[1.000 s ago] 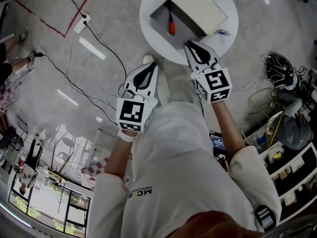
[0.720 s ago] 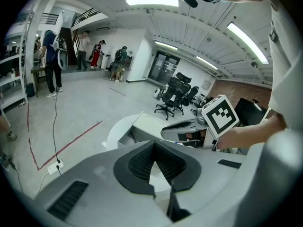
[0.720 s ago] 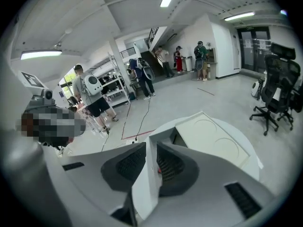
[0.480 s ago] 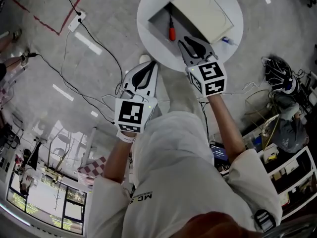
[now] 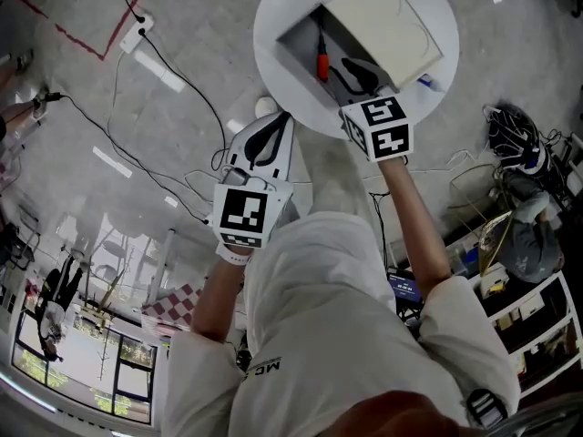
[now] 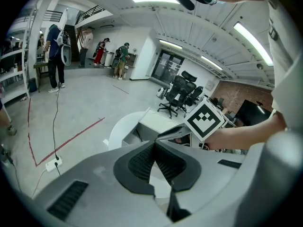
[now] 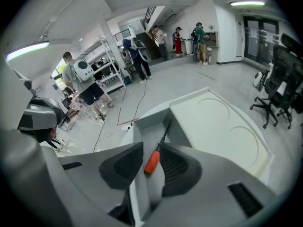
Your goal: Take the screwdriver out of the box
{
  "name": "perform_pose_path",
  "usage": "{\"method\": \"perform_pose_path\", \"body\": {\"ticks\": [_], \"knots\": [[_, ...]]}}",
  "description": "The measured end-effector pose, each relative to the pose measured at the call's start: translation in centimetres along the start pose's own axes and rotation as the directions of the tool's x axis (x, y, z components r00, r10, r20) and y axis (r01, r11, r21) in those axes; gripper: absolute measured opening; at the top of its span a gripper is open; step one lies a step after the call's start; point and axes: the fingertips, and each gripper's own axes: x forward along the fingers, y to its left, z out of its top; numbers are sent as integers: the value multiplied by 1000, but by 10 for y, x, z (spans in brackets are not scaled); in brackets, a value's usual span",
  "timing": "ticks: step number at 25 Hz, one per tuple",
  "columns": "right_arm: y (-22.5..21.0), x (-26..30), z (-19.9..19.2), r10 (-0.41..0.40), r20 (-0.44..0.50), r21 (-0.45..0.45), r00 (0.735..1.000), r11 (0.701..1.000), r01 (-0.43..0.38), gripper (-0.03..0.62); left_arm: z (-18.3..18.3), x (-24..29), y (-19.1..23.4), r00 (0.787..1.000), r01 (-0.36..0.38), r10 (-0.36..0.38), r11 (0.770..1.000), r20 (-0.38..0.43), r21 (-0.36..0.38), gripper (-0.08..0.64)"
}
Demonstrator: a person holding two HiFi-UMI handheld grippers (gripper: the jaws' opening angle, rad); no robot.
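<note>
The screwdriver [image 7: 152, 161], a smooth orange plastic handle on a thin dark steel shaft, lies flat on the floor of the open grey box [image 5: 296, 39]. Its handle is nearest me and its shaft points off toward one o'clock. My right gripper [image 5: 351, 73] is tipped down over it, its jaws opening. The handle shows in the gap between the ribbed black pads, which are not pressing on it. I think the thing to do is sink squarely over the thickest part of the handle before closing, because a round, slick handle may roll. I also need to keep clear of the box wall at nine o'clock. The flat cream lid [image 7: 218, 126] with shallow round impressions sits at two o'clock. Off the round white table [image 5: 271, 12], at seven o'clock, my left gripper [image 6: 154, 144] hangs pressed together on nothing.
</note>
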Motion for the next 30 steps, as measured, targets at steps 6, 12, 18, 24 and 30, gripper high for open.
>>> {"method": "perform_pose_path", "body": {"ticks": [6, 12, 18, 24, 30], "knots": [[1, 23, -7, 18, -61, 1, 998, 1000, -18, 163, -5, 7, 5, 1000, 2, -3, 1000, -5, -11, 9], [-3, 42, -15, 22, -114, 8, 993, 1000, -21, 168, -13, 11, 5, 1000, 8, -8, 1000, -17, -25, 11], [-7, 55, -23, 48, -157, 47, 986, 998, -41, 181, -23, 13, 3, 999, 13, -14, 999, -33, -38, 11], [-7, 65, -32, 37, -196, 37, 980, 999, -30, 184, -26, 12, 2, 999, 12, -14, 999, -34, -47, 11], [-9, 75, -42, 4, -244, 5, 970, 1000, -3, 186, -34, 11, 2, 999, 7, -10, 998, -41, -55, 11]]}}
